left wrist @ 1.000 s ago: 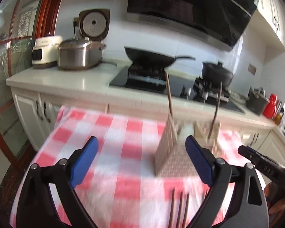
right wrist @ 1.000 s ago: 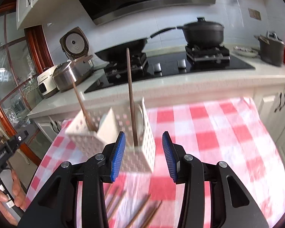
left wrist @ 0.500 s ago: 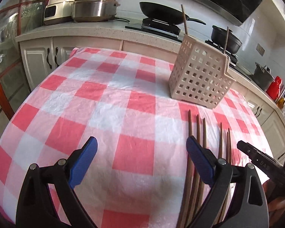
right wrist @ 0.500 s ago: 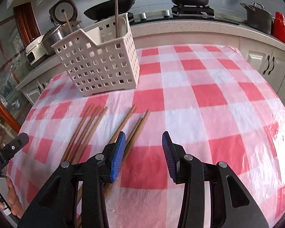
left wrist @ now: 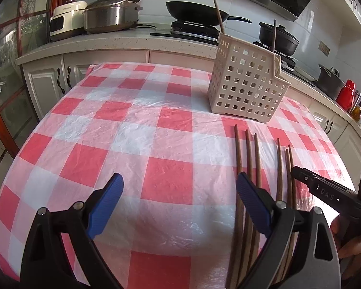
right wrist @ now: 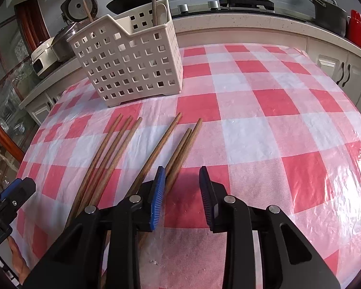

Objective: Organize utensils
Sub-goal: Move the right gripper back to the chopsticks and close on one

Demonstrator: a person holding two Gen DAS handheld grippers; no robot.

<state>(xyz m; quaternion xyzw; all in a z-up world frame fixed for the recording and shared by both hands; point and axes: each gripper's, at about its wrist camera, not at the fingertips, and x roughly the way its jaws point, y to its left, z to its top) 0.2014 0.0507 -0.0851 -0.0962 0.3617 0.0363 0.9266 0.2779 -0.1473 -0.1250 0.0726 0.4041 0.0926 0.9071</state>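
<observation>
Chopsticks (right wrist: pixel 154 154) lie loose just before the caddy (right wrist: pixel 132 65), tips toward it for easy pickup | my right gripper (right wrist: pixel 181 192) fingers closing, nothing between | left gripper (left wrist: pixel 178 207) fingers wide, empty.

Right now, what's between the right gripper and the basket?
In the right wrist view, loose wooden chopsticks lie on the checked cloth between the right gripper and the basket.
</observation>
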